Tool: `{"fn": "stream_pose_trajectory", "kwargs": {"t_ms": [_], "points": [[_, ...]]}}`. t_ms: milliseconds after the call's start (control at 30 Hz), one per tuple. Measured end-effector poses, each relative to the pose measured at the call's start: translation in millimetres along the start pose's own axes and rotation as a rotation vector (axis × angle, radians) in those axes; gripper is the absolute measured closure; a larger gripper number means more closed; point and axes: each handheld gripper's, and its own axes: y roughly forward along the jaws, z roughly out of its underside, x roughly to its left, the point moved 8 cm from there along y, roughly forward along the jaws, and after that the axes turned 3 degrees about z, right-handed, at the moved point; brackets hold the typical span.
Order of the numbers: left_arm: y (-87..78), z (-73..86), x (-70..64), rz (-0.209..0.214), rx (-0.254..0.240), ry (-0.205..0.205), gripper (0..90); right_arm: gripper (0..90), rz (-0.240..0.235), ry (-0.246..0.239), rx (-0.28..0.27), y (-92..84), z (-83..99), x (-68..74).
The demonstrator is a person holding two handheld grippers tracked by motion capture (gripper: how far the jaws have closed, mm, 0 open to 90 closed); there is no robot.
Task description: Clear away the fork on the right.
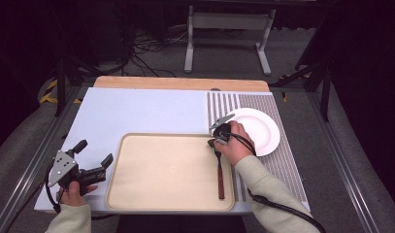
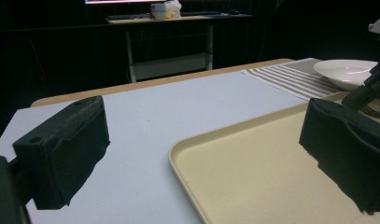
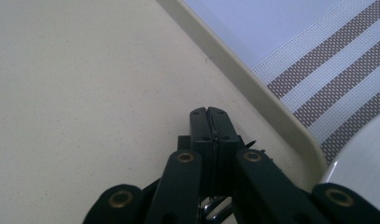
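Pale blue table [image 1: 151, 109] stands in a dark room with grey floor. On it are one beige tray [image 1: 166, 170], one striped mat [image 1: 277, 160], one white plate [image 1: 263, 128] and one fork [image 1: 219, 172] lying in the tray. Left gripper [image 1: 94, 159] is spread wide. Right gripper [image 3: 209, 122] is pressed together; its own view shows fork tines beneath it.

fork [image 1: 219, 174] in tray [image 1: 137, 194], plate [image 1: 263, 127] behind right on mat [image 1: 282, 165]
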Motion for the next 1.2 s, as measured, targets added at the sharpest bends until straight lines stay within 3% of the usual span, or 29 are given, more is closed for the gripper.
{"fn": "stream_pose_trajectory", "kwargs": {"t_ms": [267,367,467,533,600,700,967,1200], "points": [[-1.5,0.5,0.6,0.0,0.007,-0.001,2.1,86.8,-0.001,-0.007,-0.025,-5.3,-4.9,2.4],[-1.6,0.3,0.4,-0.002,0.004,-0.001,2.1,72.7,-0.022,-0.005,-0.056,-10.2,-10.3,6.5],[-1.2,0.7,-0.7,0.0,0.006,0.003,2.0,47.6,-0.044,0.028,-0.102,-13.6,-16.4,12.6],[-1.3,0.9,-0.7,0.0,0.007,0.002,2.0,35.0,-0.038,0.008,-0.13,-16.7,-20.6,15.4],[-1.7,0.4,-0.5,-0.001,0.004,0.0,2.1,29.1,-0.037,-0.008,-0.158,-21.4,-24.8,18.0],[-1.8,0.3,-0.6,-0.002,0.004,0.001,2.0,23.8,-0.05,-0.009,-0.197,-29.8,-29.8,21.6],[-1.7,0.3,-0.6,-0.002,0.004,0.003,2.0,20.1,-0.046,-0.012,-0.263,-52.9,-30.5,22.8],[-0.4,0.5,-2.1,0.001,0.004,0.003,2.1,18.0,-0.048,-0.008,-0.361,-73.6,-25.7,21.5]]}}
